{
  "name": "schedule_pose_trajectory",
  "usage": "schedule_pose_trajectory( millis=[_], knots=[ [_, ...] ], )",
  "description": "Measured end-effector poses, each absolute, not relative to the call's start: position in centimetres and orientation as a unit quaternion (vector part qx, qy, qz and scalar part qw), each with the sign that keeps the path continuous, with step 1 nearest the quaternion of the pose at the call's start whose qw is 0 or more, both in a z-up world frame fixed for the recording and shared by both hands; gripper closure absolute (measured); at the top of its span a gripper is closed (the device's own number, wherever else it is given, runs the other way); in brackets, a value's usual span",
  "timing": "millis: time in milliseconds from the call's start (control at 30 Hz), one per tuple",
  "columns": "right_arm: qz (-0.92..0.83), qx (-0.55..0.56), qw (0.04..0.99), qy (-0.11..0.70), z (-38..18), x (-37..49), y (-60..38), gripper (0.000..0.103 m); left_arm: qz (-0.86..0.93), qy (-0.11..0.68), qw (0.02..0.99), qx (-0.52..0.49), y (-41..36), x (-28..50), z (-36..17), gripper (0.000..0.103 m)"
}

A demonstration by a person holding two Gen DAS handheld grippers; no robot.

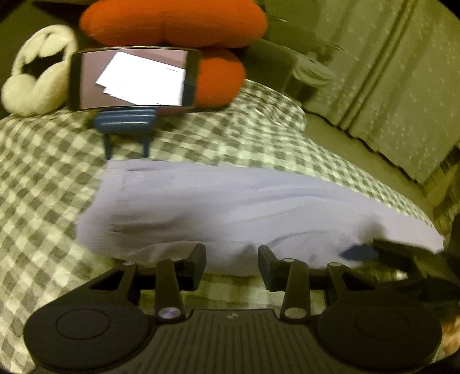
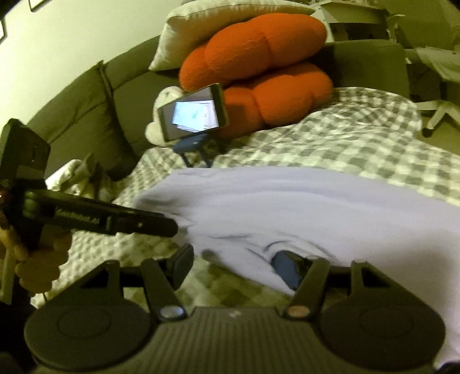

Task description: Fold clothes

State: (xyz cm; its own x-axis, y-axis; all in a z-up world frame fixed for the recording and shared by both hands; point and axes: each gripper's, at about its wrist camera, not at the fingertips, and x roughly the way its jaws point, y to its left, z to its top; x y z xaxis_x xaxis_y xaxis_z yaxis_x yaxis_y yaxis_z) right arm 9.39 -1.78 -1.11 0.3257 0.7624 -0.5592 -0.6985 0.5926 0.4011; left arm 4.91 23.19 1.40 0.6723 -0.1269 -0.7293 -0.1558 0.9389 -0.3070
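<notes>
The left gripper (image 1: 232, 260) has its jaws spread with a gap between the pads, and the near hem of the lilac garment (image 1: 230, 207) bulges just beyond that gap; the blur hides whether either pad touches cloth. The right gripper (image 2: 240, 263) is spread wider, its right finger buried in a fold of the garment (image 2: 302, 213) while the left finger stands clear over the bedspread. Only the right wrist view shows the left tool from the side, reaching in to the garment's left corner with a hand (image 2: 37, 259) around its handle; only the left wrist view shows the curtain (image 1: 388, 72) at the right. The garment lies flat across the checked bedspread (image 1: 43, 178), its far edge near a phone on a blue stand (image 1: 132, 83), with bare bedspread to the left and beyond. Behind stand orange cushions (image 2: 258, 72), a white plush toy (image 1: 34, 74), a pale pillow (image 2: 207, 23) and a dark headboard (image 2: 80, 115)
</notes>
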Motion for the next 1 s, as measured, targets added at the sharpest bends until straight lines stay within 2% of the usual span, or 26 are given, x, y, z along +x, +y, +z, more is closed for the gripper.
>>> schedule_pose_trajectory(
  millis=[433, 567, 733, 767, 867, 900, 1000],
  knots=[
    [0.511, 0.098, 0.775, 0.359, -0.2, 7.6, -2.3, 0.044, 0.08, 0.404, 0.873, -0.262, 27.9, 4.0, 0.4, 0.065],
    [0.514, 0.109, 0.768, 0.366, -0.2, 7.3, -2.8, 0.054, 0.083, 0.405, 0.87, -0.268, 28.1, 3.8, 0.4, 0.065],
    [0.519, 0.107, 0.768, 0.36, 0.3, 6.8, -3.0, 0.055, 0.087, 0.407, 0.869, -0.268, 28.2, 3.7, 0.4, 0.065],
    [0.511, 0.104, 0.771, 0.364, 0.2, 6.9, -2.9, 0.06, 0.088, 0.407, 0.868, -0.269, 28.3, 3.7, 0.3, 0.065],
    [0.481, 0.088, 0.784, 0.382, -0.4, 7.3, -2.4, 0.087, 0.091, 0.409, 0.866, -0.273, 28.5, 3.7, 0.2, 0.065],
    [0.477, 0.085, 0.786, 0.384, -0.5, 7.4, -2.4, 0.092, 0.092, 0.409, 0.864, -0.277, 28.7, 3.6, 0.1, 0.065],
    [0.48, 0.079, 0.789, 0.375, 0.2, 6.7, -2.7, 0.094, 0.093, 0.405, 0.859, -0.3, 29.4, 3.2, 0.1, 0.065]
  ],
)
